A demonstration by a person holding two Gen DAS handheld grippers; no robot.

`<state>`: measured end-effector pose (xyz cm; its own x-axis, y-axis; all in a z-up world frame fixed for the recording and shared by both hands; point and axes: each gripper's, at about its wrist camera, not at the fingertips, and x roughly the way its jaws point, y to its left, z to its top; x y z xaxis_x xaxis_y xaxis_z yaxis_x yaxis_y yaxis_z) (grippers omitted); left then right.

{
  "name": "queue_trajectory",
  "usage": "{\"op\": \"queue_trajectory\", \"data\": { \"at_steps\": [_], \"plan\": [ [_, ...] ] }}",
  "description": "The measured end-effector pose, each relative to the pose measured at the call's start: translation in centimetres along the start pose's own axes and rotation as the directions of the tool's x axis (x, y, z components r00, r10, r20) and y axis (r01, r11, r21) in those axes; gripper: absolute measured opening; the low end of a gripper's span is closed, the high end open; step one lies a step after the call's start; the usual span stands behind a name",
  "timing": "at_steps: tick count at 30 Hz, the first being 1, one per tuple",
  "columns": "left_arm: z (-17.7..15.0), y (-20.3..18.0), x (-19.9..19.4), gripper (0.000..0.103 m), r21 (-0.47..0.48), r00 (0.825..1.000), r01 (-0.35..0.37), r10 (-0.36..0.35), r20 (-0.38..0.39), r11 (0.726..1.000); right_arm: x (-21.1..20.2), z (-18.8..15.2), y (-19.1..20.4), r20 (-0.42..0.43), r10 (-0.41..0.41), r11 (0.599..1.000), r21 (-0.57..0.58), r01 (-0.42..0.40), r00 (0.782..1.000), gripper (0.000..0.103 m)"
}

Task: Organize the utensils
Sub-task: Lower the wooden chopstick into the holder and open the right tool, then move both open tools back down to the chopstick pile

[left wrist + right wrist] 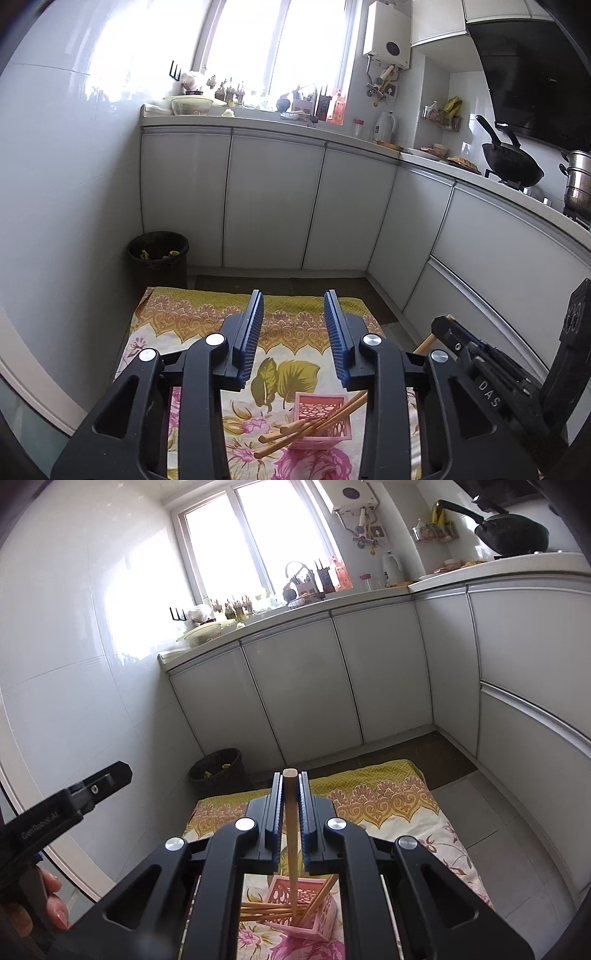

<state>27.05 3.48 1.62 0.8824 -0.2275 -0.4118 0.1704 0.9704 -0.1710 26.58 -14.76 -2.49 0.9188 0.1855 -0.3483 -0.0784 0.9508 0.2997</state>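
Note:
A pink lattice holder (321, 415) stands on a floral cloth (177, 317), with several wooden chopsticks (295, 434) leaning out of its top toward the left. My left gripper (293, 299) hangs above and behind the holder, open, with nothing between its blue pads. My right gripper (290, 775) is shut on one wooden chopstick (291, 812), held upright, its lower end reaching into the pink holder (306, 910) among the other chopsticks (273, 912). The right gripper's body (480, 369) shows at the right of the left wrist view.
The cloth (406, 812) lies on a low surface in a kitchen corner. A black waste bin (159, 254) stands by the white wall. White cabinets (273, 199) run behind and to the right. A wok (513, 162) sits on the stove. A hand (55, 904) holds the left gripper's handle.

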Motion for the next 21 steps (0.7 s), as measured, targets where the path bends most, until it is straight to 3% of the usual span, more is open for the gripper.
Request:
{"op": "queue_trajectory", "data": {
  "at_steps": [2,3,5,6,12,19,21],
  "plan": [
    [-0.2,0.2,0.1,0.037,-0.001,1.0,-0.011,0.011,-0.006,1.0,0.6,-0.5,0.1,-0.016,-0.007,1.0,-0.001,0.007,1.0,0.019],
    [-0.3,0.2,0.1,0.044,0.001,1.0,-0.019,0.019,-0.007,1.0,0.7,-0.6,0.1,-0.022,-0.009,1.0,0.004,0.009,1.0,0.028],
    [-0.5,0.4,0.0,0.054,0.0,0.999,-0.038,0.038,0.0,0.999,0.7,-0.8,0.0,-0.02,-0.035,0.999,0.014,0.035,0.999,0.077],
    [-0.6,0.4,-0.2,0.059,0.0,0.999,-0.054,0.054,0.008,0.999,0.5,-0.8,0.0,-0.008,-0.041,0.999,0.02,0.041,0.999,0.082],
    [-0.9,0.6,-1.2,0.071,-0.005,0.995,-0.101,0.102,0.024,0.995,-0.6,-0.6,0.2,0.006,-0.122,0.993,-0.003,0.122,0.993,0.089],
    [-1.3,0.3,-3.3,0.074,0.01,0.994,-0.105,0.104,0.038,0.994,-2.5,-0.5,0.3,0.011,-0.144,0.99,-0.012,0.144,0.99,0.094],
    [-1.5,0.3,-4.2,0.079,0.009,0.994,-0.106,0.105,0.043,0.994,-3.3,-0.6,0.2,0.015,-0.147,0.989,-0.013,0.147,0.989,0.096]
  ]
}}
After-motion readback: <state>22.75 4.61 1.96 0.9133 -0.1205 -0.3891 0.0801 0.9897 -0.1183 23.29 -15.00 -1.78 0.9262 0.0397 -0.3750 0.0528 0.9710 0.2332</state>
